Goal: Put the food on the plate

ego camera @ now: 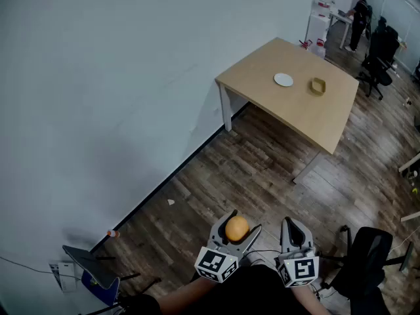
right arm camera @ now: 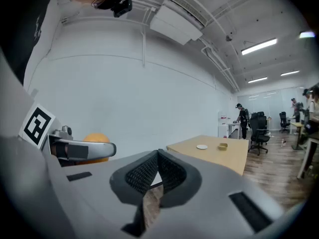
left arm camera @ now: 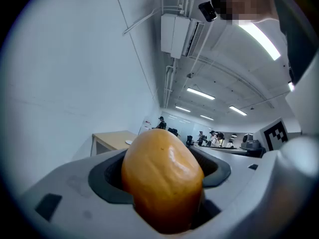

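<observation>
A smooth, glossy orange oval food piece (left arm camera: pixel 162 180) is clamped between the grey, dark-padded jaws of the left gripper (ego camera: pixel 237 228). It is held well apart from the small white round plate (ego camera: pixel 283 79) set on the light wooden table (ego camera: pixel 315 120). The mesh-textured jaws of the right gripper (ego camera: pixel 293 228) are pressed together, with nothing held.

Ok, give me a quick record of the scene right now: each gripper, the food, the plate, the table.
left gripper: fingers closed on the orange food item
right gripper: fingers together, nothing between them
food status: glossy, rounded, not yet on the plate
plate: white, nothing seen on it, on the table
table: light wood, well ahead of both grippers
also on table: small tan dish beside the plate, apart from it
</observation>
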`<action>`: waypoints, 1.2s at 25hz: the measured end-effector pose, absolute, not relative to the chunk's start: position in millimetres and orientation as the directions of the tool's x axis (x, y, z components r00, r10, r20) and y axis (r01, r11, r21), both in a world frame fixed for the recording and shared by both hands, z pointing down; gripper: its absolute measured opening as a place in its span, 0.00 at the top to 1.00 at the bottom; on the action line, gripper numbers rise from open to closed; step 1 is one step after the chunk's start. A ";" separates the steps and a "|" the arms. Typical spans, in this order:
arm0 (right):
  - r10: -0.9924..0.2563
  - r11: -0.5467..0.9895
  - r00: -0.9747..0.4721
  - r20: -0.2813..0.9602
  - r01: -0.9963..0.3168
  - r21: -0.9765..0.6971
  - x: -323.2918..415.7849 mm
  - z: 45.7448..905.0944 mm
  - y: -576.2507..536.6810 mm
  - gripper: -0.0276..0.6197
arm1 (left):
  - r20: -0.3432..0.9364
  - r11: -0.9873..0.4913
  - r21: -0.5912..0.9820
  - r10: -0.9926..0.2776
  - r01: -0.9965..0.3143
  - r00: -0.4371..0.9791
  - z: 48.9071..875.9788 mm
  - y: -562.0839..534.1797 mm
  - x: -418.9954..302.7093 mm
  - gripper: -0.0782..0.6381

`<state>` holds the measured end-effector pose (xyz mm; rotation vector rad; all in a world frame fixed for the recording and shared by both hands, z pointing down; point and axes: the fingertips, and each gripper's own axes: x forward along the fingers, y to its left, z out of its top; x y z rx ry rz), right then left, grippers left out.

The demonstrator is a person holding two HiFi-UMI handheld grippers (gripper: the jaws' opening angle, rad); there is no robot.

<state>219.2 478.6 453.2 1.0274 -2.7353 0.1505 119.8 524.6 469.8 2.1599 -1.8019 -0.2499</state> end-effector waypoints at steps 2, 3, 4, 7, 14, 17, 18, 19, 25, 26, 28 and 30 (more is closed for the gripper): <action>-0.638 0.752 -0.734 0.235 -0.659 -0.019 203.3 454.3 477.2 0.87 | 0.063 -0.156 0.346 -0.980 -0.925 0.189 469.9 522.4 103.0 0.41; -0.635 0.755 -0.738 0.229 -0.656 -0.021 195.4 453.8 476.9 0.87 | 0.060 -0.154 0.345 -0.981 -0.926 0.185 469.7 521.4 93.7 0.41; -0.630 0.760 -0.745 0.219 -0.649 -0.022 187.8 452.7 476.9 0.87 | 0.057 -0.150 0.345 -0.982 -0.926 0.180 469.3 520.6 83.7 0.41; -0.624 0.767 -0.749 0.223 -0.642 -0.008 171.0 453.8 477.1 0.87 | 0.055 -0.139 0.350 -0.984 -0.927 0.168 471.8 519.8 55.7 0.41; -0.657 0.729 -0.710 0.253 -0.683 -0.026 145.6 467.8 468.6 0.87 | 0.068 -0.139 0.366 -0.982 -0.920 0.176 490.5 530.3 4.1 0.41; -0.662 0.714 -0.698 0.272 -0.698 -0.054 134.8 472.9 473.1 0.87 | 0.079 -0.150 0.369 -0.978 -0.917 0.192 502.0 540.1 -12.0 0.41; -0.658 0.715 -0.699 0.279 -0.696 -0.058 129.9 474.7 473.6 0.87 | 0.083 -0.145 0.368 -0.979 -0.919 0.187 505.3 541.4 -18.9 0.41; -0.653 0.718 -0.701 0.287 -0.693 -0.059 125.5 476.3 473.0 0.87 | 0.083 -0.135 0.369 -0.981 -0.919 0.178 508.0 541.8 -25.8 0.41; -0.622 0.750 -0.739 0.260 -0.658 -0.075 106.6 480.3 465.2 0.87 | 0.054 -0.073 0.420 -0.993 -0.905 0.105 507.2 538.0 -53.8 0.41; -0.614 0.757 -0.748 0.251 -0.649 -0.082 102.0 479.9 463.7 0.87 | 0.051 -0.066 0.423 -0.994 -0.904 0.097 505.5 534.9 -57.0 0.41; -0.607 0.765 -0.758 0.239 -0.639 -0.081 95.0 481.0 460.2 0.87 | 0.050 -0.066 0.415 -0.994 -0.908 0.095 504.3 527.2 -61.1 0.41; -0.604 0.776 -0.762 0.231 -0.629 -0.047 89.9 481.8 454.4 0.86 | 0.056 -0.074 0.406 -0.993 -0.911 0.106 504.3 516.2 -63.4 0.41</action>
